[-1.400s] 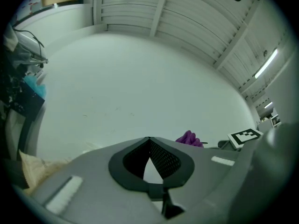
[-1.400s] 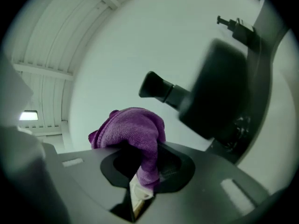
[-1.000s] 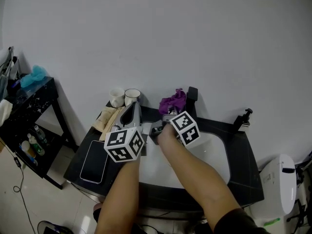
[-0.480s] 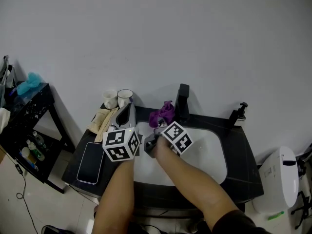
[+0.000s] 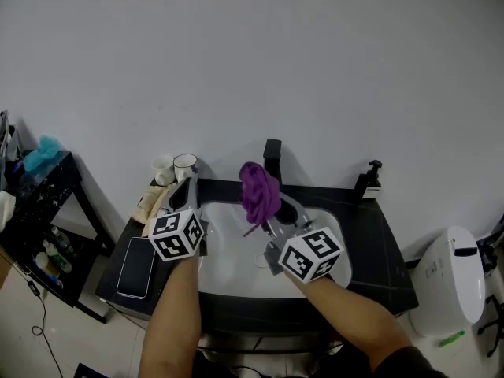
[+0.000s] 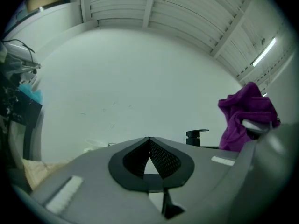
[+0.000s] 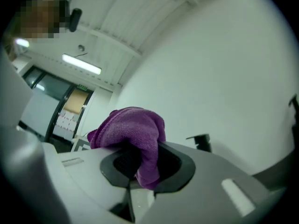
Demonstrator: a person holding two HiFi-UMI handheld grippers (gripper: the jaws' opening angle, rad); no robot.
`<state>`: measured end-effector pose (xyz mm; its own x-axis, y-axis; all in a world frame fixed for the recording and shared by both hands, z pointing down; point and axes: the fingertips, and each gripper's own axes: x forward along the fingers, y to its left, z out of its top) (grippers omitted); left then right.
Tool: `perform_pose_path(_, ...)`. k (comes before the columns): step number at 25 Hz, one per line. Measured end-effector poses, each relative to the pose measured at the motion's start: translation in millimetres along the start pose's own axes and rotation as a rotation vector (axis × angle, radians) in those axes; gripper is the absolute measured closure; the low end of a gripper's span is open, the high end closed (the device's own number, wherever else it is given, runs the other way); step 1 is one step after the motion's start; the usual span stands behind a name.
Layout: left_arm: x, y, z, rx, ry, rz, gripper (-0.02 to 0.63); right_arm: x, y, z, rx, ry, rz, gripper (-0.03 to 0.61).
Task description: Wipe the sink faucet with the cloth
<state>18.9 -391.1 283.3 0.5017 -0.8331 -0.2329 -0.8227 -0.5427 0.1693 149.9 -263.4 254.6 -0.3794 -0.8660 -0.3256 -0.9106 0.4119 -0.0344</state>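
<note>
Cloth [image 7: 135,127] covers right tongs [image 7: 139,166]; faucet [image 7: 201,142] half-hidden.

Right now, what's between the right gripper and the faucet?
Only the cloth, pinched in the right gripper's jaws. In the head view it bunches just in front of the faucet. In the right gripper view the faucet shows beside it.

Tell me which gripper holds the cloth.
The right gripper: the purple cloth is pinched between its jaws. The left gripper has its jaws together on nothing.
</note>
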Motion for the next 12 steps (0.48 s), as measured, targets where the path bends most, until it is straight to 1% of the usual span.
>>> perform_pose_path(1,0.6,-1.1,-1.0,-0.001,0.006,-0.004,0.597,-14.9,-9.7,8.5,-0.061,-0.004,-0.015,0.508)
perform_pose_path(3,2.5,-7.0,-2.4,0.013,0.014,-0.023,0.597,-40.8,-38.4,18.2,-0.155,0.01,-0.082,0.508)
perform_pose_path(4,3.6,-13.2,-3.5,0.03,0.02,-0.04,0.597,-50.5,-57.2,20.1,-0.189,0.024,-0.132,0.506)
perform_pose_path(6,5.5,-31.9,-8.0,0.069,0.035,-0.086,0.597,-63.9,-99.9,22.5,-0.231,0.038,-0.269,0.506)
perform_pose_path(8,7.3,-52.6,-17.1,0.069,0.058,-0.14,0.596,-70.3,-136.2,19.1,-0.236,0.049,-0.396,0.506)
perform_pose_path(9,8.4,-61.9,-23.4,0.061,0.074,-0.167,0.597,-71.9,-148.3,12.5,-0.224,0.063,-0.433,0.506)
perform_pose_path(10,9.4,-69.9,-29.8,0.058,0.091,-0.19,0.596,-73.2,-156.0,3.4,-0.208,0.083,-0.452,0.506)
perform_pose_path(12,10.2,-79.7,-39.4,0.08,0.117,-0.211,0.596,-74.5,-159.3,-15.3,-0.185,0.126,-0.448,0.506)
